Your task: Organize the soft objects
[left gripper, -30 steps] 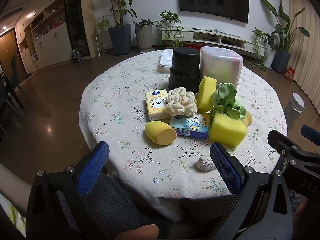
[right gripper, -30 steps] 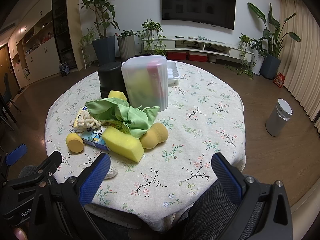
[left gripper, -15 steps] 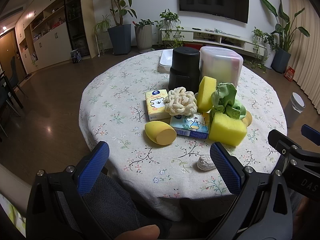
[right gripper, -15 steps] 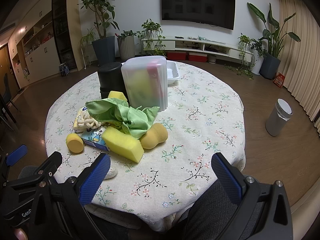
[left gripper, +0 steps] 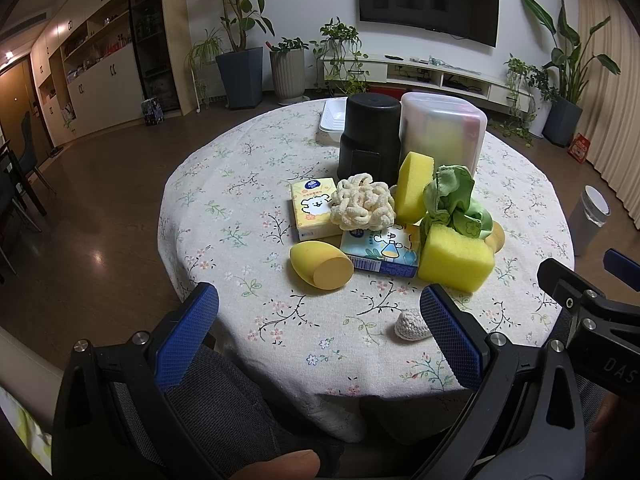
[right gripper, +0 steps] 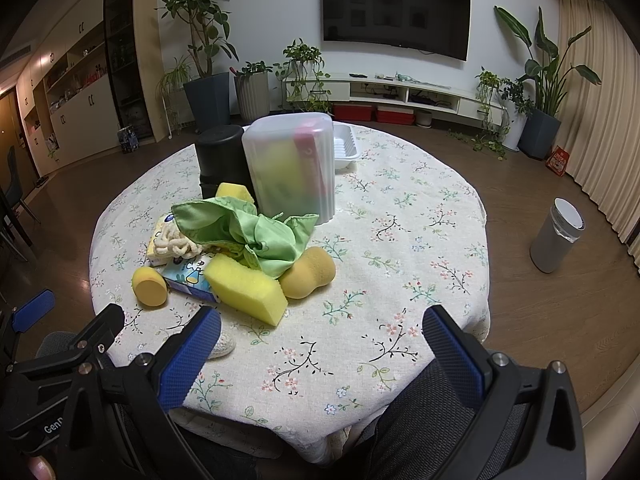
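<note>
Both the left tool [left gripper: 319, 312] and right tool [right gripper: 321, 330] hang spread and empty short of the table [right gripper: 420, 216], where the yellow sponge block [right gripper: 246, 290], just before the green cloth [right gripper: 248, 232], looks light and squashy, best pinched across its long sides.

We find the cloth [right gripper: 256, 236] on the block sponge [right gripper: 246, 290], before the lidded container [right gripper: 292, 168]. The canister [left gripper: 370, 136] stands left of that container (left wrist view), the tray [left gripper: 333, 120] behind.
</note>
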The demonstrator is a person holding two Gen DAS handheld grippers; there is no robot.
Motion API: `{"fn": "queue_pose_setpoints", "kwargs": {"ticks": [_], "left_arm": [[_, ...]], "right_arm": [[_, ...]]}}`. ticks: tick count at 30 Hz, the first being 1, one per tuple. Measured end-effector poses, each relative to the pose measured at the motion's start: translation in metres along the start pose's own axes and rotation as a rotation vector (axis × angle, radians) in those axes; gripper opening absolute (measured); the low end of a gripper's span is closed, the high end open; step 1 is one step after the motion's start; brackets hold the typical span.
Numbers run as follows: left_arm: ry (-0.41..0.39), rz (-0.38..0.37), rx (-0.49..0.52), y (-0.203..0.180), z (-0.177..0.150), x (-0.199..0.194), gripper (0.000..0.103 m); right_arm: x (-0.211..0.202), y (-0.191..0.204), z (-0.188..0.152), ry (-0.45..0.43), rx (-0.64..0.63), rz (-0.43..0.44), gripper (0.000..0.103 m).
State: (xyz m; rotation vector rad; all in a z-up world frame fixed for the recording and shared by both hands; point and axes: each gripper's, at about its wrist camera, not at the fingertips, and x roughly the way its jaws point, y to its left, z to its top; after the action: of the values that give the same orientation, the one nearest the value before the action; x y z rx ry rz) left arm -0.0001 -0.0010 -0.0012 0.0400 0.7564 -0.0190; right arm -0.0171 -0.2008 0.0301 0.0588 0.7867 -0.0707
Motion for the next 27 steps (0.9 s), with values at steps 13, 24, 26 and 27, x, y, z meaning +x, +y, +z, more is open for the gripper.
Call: {"fn": "queue_pose_setpoints", "kwargs": {"ticks": [13,24,26,27], "left_arm": [[0.002,-0.001,0.000,-0.0014,0.0003,0.0013,0.102],[0.003,-0.002,0.000,-0.0016,-0.0001,0.0016,0.102],[0.003,-0.002,0.000,-0.0019,-0.0009,0.0014,0.102],[0.004,-0.002,0.000,-0.0019,-0.0009,0.0014,0.102]], "right_arm": [[0.0003,0.0001,-0.0003,0.000,-0.001,0.000,0.103],[0.0008,0.0001,-0.0008,0.001,-0.001,0.000,0.103],[0.0008,0.0000,-0.0009,0.000,0.000,0.000,0.103],[0.0009,0.0000,-0.0009,-0.001,-0.001,0.000,0.103]]}}
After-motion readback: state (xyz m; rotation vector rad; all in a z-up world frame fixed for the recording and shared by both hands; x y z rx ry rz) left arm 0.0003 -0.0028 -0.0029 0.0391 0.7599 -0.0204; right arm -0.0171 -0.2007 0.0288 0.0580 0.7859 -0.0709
